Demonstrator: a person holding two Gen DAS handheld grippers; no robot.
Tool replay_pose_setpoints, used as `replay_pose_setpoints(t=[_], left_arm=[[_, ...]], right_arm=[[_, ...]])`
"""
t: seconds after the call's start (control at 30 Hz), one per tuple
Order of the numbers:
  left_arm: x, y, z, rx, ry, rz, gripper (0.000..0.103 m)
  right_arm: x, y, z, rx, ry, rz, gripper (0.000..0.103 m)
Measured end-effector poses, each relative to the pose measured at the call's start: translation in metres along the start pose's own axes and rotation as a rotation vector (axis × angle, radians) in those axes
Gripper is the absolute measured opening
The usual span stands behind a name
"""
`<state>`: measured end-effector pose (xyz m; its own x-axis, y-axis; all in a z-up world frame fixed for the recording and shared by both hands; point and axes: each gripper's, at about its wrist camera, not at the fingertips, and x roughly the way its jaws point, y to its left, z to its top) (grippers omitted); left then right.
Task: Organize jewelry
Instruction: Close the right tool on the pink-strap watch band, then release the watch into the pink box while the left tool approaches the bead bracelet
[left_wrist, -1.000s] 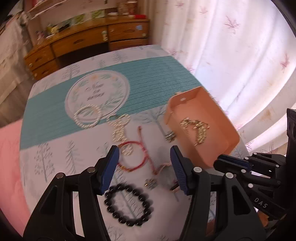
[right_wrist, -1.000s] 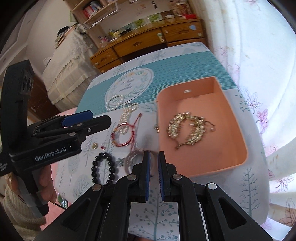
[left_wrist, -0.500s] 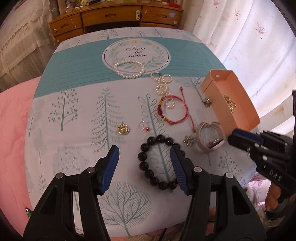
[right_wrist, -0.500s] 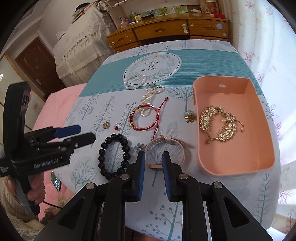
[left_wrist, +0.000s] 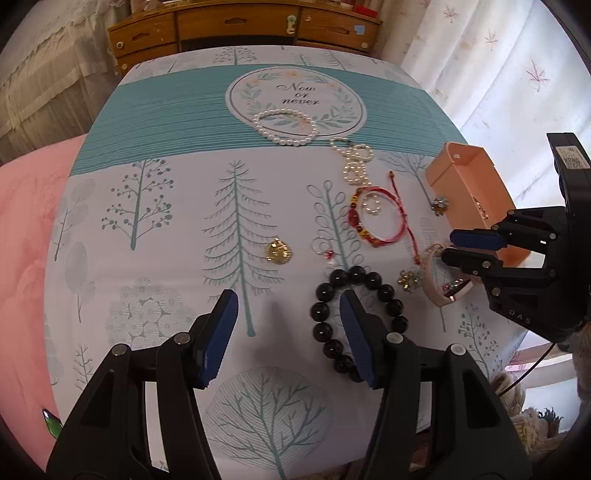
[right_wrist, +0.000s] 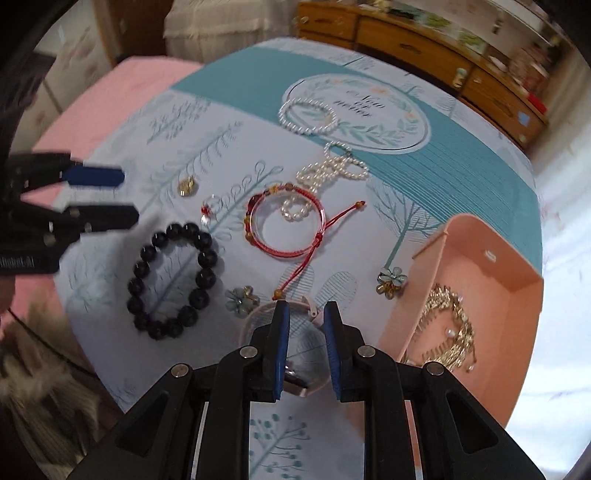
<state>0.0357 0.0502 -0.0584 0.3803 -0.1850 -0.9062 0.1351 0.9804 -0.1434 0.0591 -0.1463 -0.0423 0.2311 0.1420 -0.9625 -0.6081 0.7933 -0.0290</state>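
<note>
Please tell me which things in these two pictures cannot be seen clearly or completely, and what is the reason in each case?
- Pink watch, right wrist view: its near part sits behind the right gripper; whether the pads touch it is unclear.
- Black bead bracelet, left wrist view: one side is hidden by a finger of the left gripper.
- Gold hair comb, left wrist view: mostly hidden by the pink tray's wall.
- Lettering on the tablecloth, right wrist view: blurred.

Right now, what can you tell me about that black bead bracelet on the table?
The black bead bracelet is a closed loop of large, glossy, round dark beads, apparently strung on elastic. It lies flat on the tree-printed tablecloth, near its front edge, beside a small flower charm. Nothing grips it; the left gripper hovers above it.
</note>
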Motion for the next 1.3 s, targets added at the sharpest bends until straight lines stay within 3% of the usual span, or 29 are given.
replay_pose_setpoints(t=[0.3, 0.37, 0.4, 0.5, 0.8, 0.97, 1.2, 1.3], left_arm=[[0.007, 0.021, 0.001, -0.041, 0.006, 0.000, 0.054], [0.007, 0.022, 0.001, -0.043, 0.006, -0.001, 0.054], [0.008, 0.023, 0.002, -0.044, 0.007, 0.000, 0.054], [0.008, 0.024, 0.002, -0.042, 0.007, 0.006, 0.054], [-0.002, 0.015, 0.006, -0.007, -0.017, 0.022, 0.054], [-0.006, 0.001, 0.005, 0.038, -0.027, 0.038, 0.054], [-0.007, -0.010, 0.002, 0.070, -0.024, 0.048, 0.054], [-0.003, -0.013, -0.001, 0.076, -0.010, 0.049, 0.054]], right_arm=[[0.031, 0.002, 0.010, -0.176, 0.144, -0.004, 0.019], [0.035, 0.005, 0.010, -0.206, 0.148, -0.012, 0.018], [0.036, 0.006, 0.010, -0.219, 0.150, -0.011, 0.014], [0.036, 0.005, 0.011, -0.184, 0.143, -0.003, 0.010], [-0.009, -0.018, 0.001, 0.047, 0.008, 0.048, 0.009], [-0.049, -0.038, -0.015, 0.242, -0.097, 0.053, 0.009], [-0.094, -0.097, -0.047, 0.597, -0.228, -0.034, 0.009], [-0.095, -0.124, -0.060, 0.721, -0.225, -0.100, 0.009]])
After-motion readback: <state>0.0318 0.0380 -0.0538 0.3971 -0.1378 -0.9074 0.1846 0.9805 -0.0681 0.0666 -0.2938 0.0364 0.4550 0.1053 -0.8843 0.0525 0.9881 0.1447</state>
